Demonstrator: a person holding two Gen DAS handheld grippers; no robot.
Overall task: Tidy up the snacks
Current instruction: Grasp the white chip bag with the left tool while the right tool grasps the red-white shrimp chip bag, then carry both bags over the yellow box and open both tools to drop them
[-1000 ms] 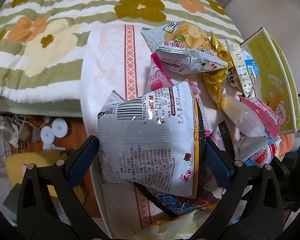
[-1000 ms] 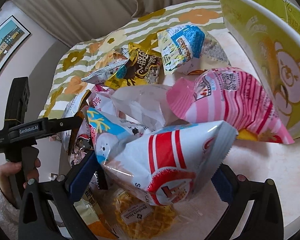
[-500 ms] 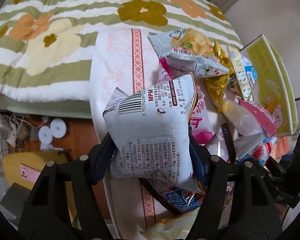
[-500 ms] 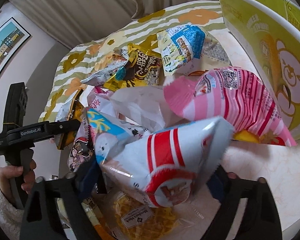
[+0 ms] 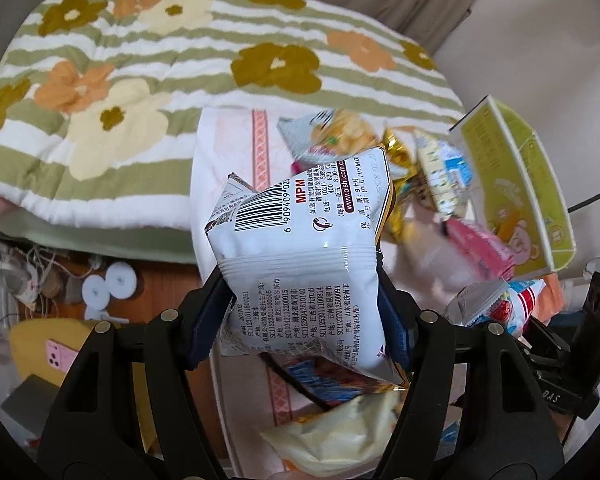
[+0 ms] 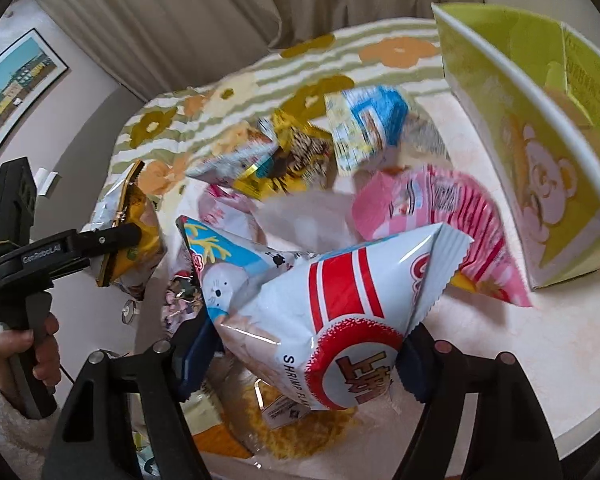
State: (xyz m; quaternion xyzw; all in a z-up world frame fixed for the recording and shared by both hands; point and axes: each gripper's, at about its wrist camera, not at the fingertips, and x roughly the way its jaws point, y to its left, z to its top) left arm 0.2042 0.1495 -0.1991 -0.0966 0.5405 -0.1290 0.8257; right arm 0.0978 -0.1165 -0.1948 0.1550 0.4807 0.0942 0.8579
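White bag: a silver-white snack bag (image 5: 304, 264), barcode side up, is pinched at its lower half between the pads of the left gripper (image 5: 306, 320) and sits clear above the table.
Left gripper: its jaws are partly closed, both blue pads pressing the bag's sides.
Shrimp bag: a white bag with red stripes (image 6: 340, 300) is between the pads of the right gripper (image 6: 304, 354), off the table.
Right gripper: its jaws are closing, and the pads pinch the bag's lower end.
Pile: the loose snack bags (image 6: 300, 160) lie heaped in the middle of the table, overlapping one another; the pink striped bag (image 6: 440, 220) lies just beside the box.
Box: a yellow-green carton (image 6: 540, 160) with a bear print stands open at the table's right edge.
Table: the pale top (image 6: 540, 340) is bare at its near right corner, below the box.
Left edge: a bare strip (image 5: 236, 140) with an orange band runs along it, next to the flowered blanket (image 5: 140, 80).
Hand: a hand (image 6: 40, 344) in a fleecy sleeve holds the left gripper's handle beyond the table's left edge.
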